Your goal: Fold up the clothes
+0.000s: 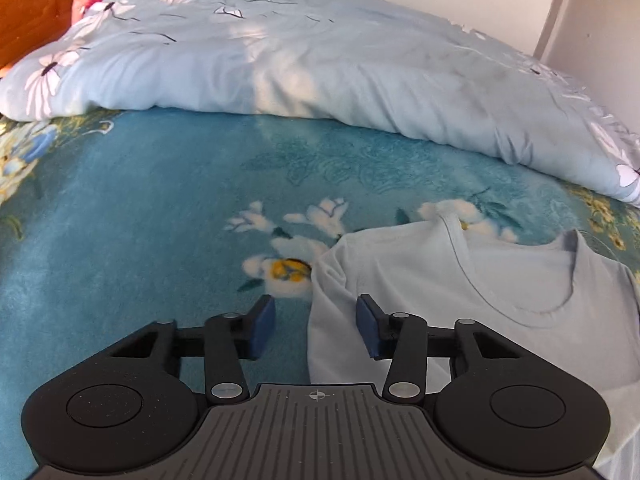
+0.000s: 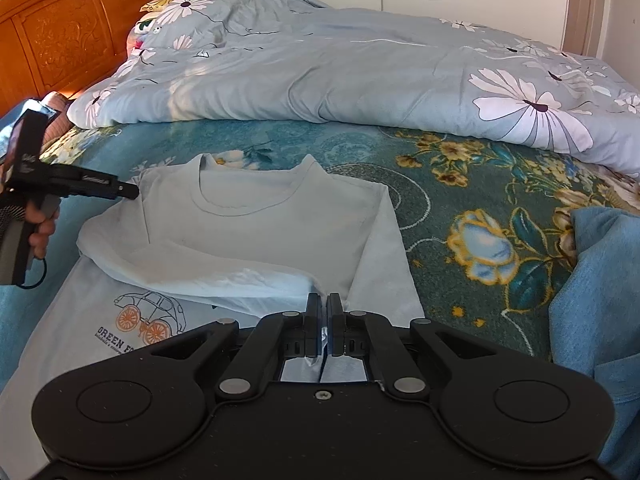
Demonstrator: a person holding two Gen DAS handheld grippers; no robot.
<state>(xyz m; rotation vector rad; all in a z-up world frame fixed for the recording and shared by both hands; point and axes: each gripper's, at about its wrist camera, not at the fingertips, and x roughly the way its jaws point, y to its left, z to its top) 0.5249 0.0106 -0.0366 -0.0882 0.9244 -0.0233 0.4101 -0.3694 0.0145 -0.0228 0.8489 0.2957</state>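
A pale blue T-shirt (image 2: 256,236) lies flat on the bed, collar toward the quilt, and its car print (image 2: 150,314) shows at the lower left. One side is folded across the chest. My right gripper (image 2: 324,320) is shut on a fold of that fabric, which shows between the pads. In the left wrist view the T-shirt (image 1: 460,280) lies to the right. My left gripper (image 1: 316,320) stands open over the shirt's left shoulder edge, pads apart and not pressing on it. In the right wrist view a hand holds the left gripper (image 2: 132,191) with its tips at that shoulder.
A pale blue floral quilt (image 1: 320,60) is heaped along the far side of the bed. A wooden headboard (image 2: 60,32) stands at the back left. Another blue garment (image 2: 600,300) lies at the right. The teal floral sheet (image 1: 140,220) spreads left of the shirt.
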